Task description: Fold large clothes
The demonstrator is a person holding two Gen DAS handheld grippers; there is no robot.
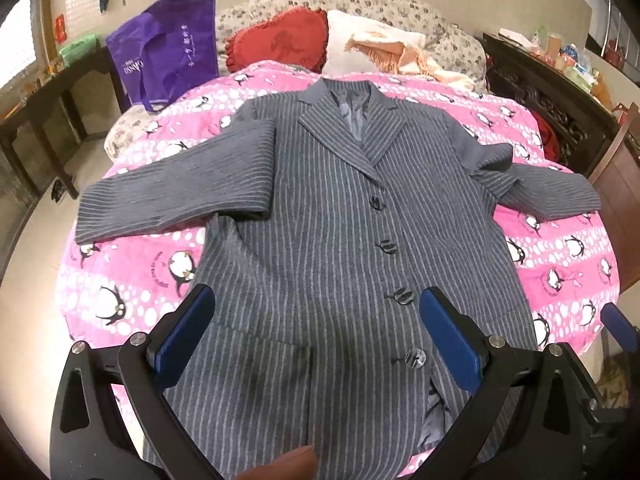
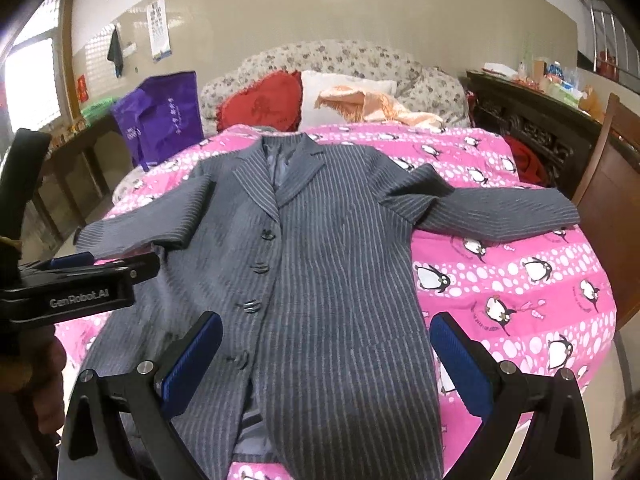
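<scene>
The grey pinstriped jacket (image 1: 340, 216) lies flat, buttoned, on the pink penguin blanket (image 1: 140, 280), probably heavy yet limp (best pinched at sleeve cuffs), while left gripper (image 1: 316, 332) and right gripper (image 2: 326, 360) hover wide open, empty.

Left gripper (image 1: 316, 334) and right gripper (image 2: 326, 356), both with fingers spread wide, nothing held.

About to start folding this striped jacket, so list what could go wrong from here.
1. The striped jacket is buttoned, and a pinch near the buttons could bunch both front layers.
2. The right sleeve reaches the edge of the pink penguin blanket and may slide off when pulled.
3. The left gripper and right gripper, both open, hover close together over the hem and could collide.
</scene>
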